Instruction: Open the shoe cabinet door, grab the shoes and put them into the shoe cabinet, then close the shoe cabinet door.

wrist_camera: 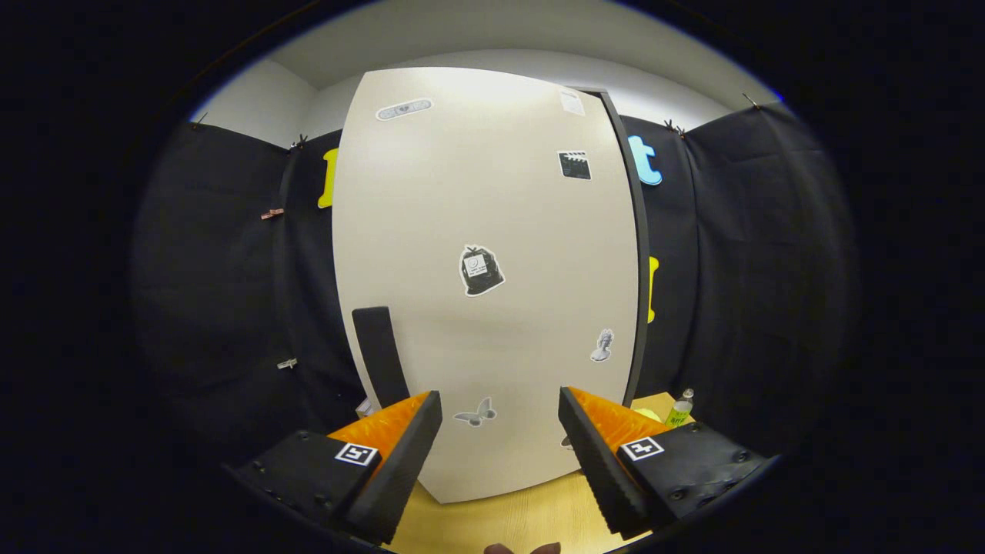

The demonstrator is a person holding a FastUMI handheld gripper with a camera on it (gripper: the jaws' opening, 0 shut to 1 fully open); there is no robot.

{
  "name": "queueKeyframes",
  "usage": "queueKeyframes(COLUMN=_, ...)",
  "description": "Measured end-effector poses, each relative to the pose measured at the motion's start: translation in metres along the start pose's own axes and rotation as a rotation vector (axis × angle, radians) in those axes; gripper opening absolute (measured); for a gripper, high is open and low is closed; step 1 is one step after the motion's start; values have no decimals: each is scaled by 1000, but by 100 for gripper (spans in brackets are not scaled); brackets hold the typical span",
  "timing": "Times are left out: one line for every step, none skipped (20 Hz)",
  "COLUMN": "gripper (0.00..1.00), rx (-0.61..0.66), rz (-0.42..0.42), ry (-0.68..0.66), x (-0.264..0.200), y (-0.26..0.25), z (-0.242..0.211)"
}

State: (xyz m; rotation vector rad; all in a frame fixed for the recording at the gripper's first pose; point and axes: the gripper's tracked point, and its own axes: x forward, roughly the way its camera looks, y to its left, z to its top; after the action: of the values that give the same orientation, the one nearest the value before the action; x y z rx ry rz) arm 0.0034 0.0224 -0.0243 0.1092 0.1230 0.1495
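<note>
Fingers [422, 446] spread, empty; cabinet door [485, 292] ahead shut, hiding interior; handle [379, 355] beyond.

The shoe cabinet door [492, 231] stands upright on the floor [515, 519] just ahead of the gripper [500, 419], whose fingers are spread apart with nothing between them. A handle [379, 354] sits near the door's lower left edge, above the left finger. A bottle [679, 408] stands on the floor to the right of the door, beyond the right finger
</note>
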Motion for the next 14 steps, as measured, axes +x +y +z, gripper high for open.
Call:
queueKeyframes(gripper=98, rx=1, rz=-2, ry=-1, x=0, y=-1, z=0)
queueKeyframes(gripper=98, rx=-2, rz=-4, ry=0, x=0, y=-1, z=-1)
queueKeyframes(gripper=98, rx=-4, rz=-7, ry=1, x=0, y=-2, z=-1)
queueKeyframes(gripper=98, rx=-3, rz=-5, ry=4, x=0, y=-1, z=-2)
queueKeyframes(gripper=98, rx=-1, rz=-6, ry=6, x=0, y=-1, z=-3)
queueKeyframes(gripper=98, rx=-1, rz=-6, ry=9, x=-1, y=-1, z=-4)
queueKeyframes(gripper=98, rx=-2, rz=-8, ry=11, x=0, y=-2, z=-3)
queueKeyframes(gripper=98, rx=-2, rz=-10, ry=11, x=0, y=-2, z=-3)
queueKeyframes(gripper=98, rx=-2, rz=-14, ry=9, x=-1, y=-2, z=-3)
queueKeyframes(gripper=98, rx=-3, rz=-19, ry=6, x=-1, y=-3, z=-1)
queueKeyframes(gripper=98, rx=-6, rz=-25, ry=2, x=0, y=-4, z=0)
queueKeyframes(gripper=98, rx=-11, rz=-33, ry=-4, x=-1, y=-4, z=2)
queueKeyframes(gripper=98, rx=-18, rz=-45, ry=-6, x=-1, y=-6, z=2)
queueKeyframes(gripper=98, rx=-24, rz=-54, ry=-11, x=-1, y=-7, z=3)
